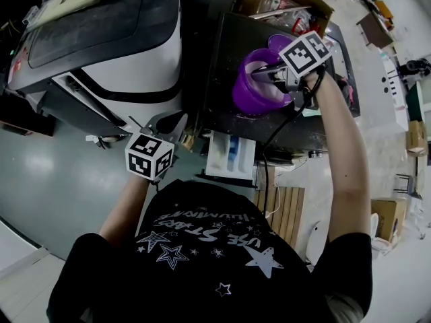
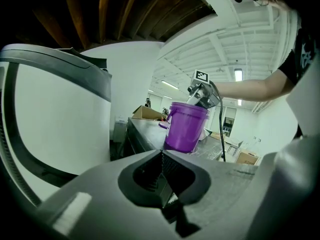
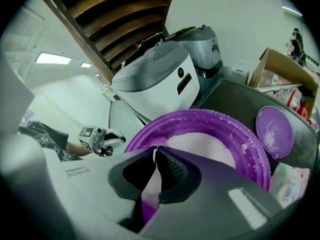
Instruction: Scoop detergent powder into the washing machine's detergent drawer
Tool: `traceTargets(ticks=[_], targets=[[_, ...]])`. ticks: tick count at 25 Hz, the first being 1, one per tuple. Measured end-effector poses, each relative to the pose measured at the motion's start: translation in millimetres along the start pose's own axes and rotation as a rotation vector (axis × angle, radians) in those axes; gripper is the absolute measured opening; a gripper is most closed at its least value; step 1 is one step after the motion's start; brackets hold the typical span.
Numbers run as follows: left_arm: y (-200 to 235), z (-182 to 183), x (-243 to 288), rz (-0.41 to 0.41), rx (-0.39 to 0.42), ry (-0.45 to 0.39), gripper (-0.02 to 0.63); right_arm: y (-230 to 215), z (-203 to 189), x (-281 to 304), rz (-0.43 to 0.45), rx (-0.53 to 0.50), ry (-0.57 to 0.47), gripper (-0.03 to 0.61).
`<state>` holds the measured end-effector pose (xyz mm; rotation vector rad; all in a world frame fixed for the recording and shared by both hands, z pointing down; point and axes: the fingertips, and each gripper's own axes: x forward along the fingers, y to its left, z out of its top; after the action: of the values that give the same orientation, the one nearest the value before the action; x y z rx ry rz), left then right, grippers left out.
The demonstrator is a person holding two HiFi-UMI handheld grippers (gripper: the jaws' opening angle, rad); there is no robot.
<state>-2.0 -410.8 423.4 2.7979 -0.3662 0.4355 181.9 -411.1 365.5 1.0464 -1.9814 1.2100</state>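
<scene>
Grey left tongs (image 2: 161,156) were nearest the person, low at 10 o'clock in the head view. Their jaws were closed on nothing and aimed toward the bucket (image 2: 185,126). Just beyond, at 12 o'clock, the drawer (image 1: 229,155) stuck out open from under the near edge of the dark top (image 1: 225,52); I could make out no powder in it. Farther on, at 1 o'clock, the bucket stood on that top with the right tongs (image 1: 259,71) over its mouth. Their jaws were pinched on a thin pale sliver, probably the scoop handle (image 3: 154,155); its bowl was hidden. Powder (image 3: 205,149) lay deep in the bucket, with grains on the rim. The lid (image 3: 274,132) lay just beside the bucket at 3 o'clock, and a grey-white machine (image 1: 101,39) stood far off at 10 o'clock.

Loading the scoop seemed to be the step in hand. It would go best with a shallow dip, a level lift without heaping, and a slow carry back toward the drawer. The grip looked narrow and might twist.
</scene>
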Motion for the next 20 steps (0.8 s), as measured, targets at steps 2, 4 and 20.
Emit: traceTargets(ticks=[2, 4, 20], targets=[[-0.3, -0.3, 0.5, -0.003, 0.001, 0.001, 0.000, -1.1, -0.1, -0.6, 0.007, 0.027, 0.002, 0.037], [0.6, -1.5, 0.8, -0.005, 0.001, 0.005, 0.001, -4.7, -0.5, -3.3, -0.008, 0.056, 0.005, 0.037], [9.4, -2.3, 5.7, 0.000, 0.000, 0.021, 0.000, -7.1, 8.0, -47.2, -0.079, 0.145, -0.139, 0.037]])
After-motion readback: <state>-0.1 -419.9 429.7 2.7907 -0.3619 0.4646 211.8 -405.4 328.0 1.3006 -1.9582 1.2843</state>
